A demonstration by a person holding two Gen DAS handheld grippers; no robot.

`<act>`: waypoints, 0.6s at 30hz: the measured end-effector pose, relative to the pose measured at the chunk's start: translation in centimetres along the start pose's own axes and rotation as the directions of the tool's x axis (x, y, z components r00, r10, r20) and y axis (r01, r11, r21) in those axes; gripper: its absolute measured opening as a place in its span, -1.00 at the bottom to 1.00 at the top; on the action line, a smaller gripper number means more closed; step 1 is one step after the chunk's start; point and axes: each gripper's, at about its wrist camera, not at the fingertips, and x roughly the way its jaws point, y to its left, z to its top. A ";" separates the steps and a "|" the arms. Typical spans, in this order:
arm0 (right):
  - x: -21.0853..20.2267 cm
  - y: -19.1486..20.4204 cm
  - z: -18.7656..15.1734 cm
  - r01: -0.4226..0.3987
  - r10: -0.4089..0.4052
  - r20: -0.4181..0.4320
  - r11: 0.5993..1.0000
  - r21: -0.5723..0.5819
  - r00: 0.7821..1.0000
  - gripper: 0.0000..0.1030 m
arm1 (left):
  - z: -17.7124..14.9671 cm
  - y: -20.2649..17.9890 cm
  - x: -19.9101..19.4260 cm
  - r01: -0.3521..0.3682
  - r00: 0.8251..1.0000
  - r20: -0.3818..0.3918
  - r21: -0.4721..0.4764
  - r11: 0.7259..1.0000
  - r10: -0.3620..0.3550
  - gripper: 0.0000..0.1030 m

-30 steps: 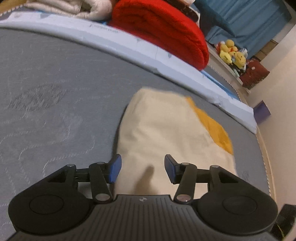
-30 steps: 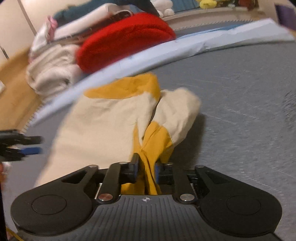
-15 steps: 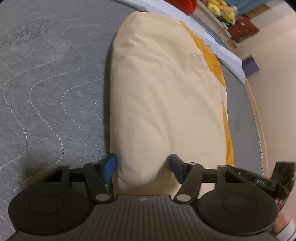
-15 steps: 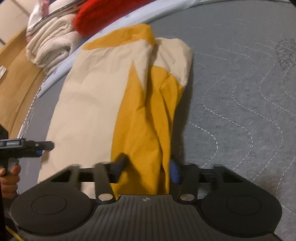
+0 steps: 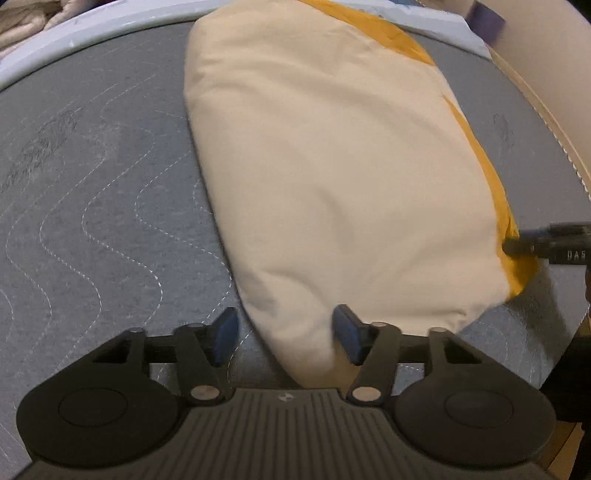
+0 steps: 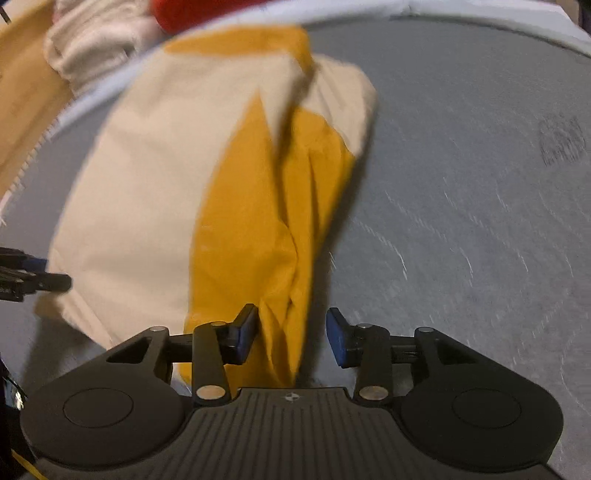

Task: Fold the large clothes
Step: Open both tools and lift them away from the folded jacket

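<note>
A cream and mustard-yellow garment [image 5: 332, 173] lies folded lengthwise on the grey quilted mattress [image 5: 92, 192]. My left gripper [image 5: 284, 334] is open, its blue pads either side of the garment's near cream corner. My right gripper [image 6: 291, 334] is open around the near end of the yellow part [image 6: 266, 229]; the cream part [image 6: 140, 192] lies to its left. The right gripper shows at the right edge of the left wrist view [image 5: 554, 245], and the left gripper at the left edge of the right wrist view [image 6: 26, 277].
A pale blue sheet edge [image 5: 74, 40] borders the mattress at the back. Folded white towels [image 6: 92, 40] and a red blanket [image 6: 192, 11] lie beyond it. A beige wall [image 5: 554, 74] runs along the mattress's right side.
My right gripper let go of the yellow cloth and stands open around it. Both grippers tilted down over the garment, which now lies flat. The left stayed open at the cream corner.
</note>
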 end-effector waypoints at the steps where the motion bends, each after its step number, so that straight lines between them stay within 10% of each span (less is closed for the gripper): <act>1: -0.3 0.1 -0.3 0.015 -0.015 0.003 1.000 0.001 1.000 -0.19 | 0.1 0.0 -0.4 0.001 1.000 0.005 -0.015 1.000 -0.001 0.32; 7: -7.3 4.1 -2.2 0.262 -0.213 0.279 0.953 -0.152 0.936 -0.15 | -1.0 -3.7 -5.9 -0.210 0.972 0.132 0.106 0.972 0.195 0.66; 13: -18.0 8.2 -7.6 0.307 -0.178 0.610 0.945 -0.112 0.772 0.34 | -5.9 -8.6 -15.2 -0.306 0.846 0.465 0.022 0.952 0.261 0.99; 18: -24.1 10.4 -14.2 0.268 -0.131 0.737 0.961 -0.071 0.663 0.52 | -11.5 -12.8 -20.0 -0.296 0.753 0.599 -0.059 0.953 0.271 0.99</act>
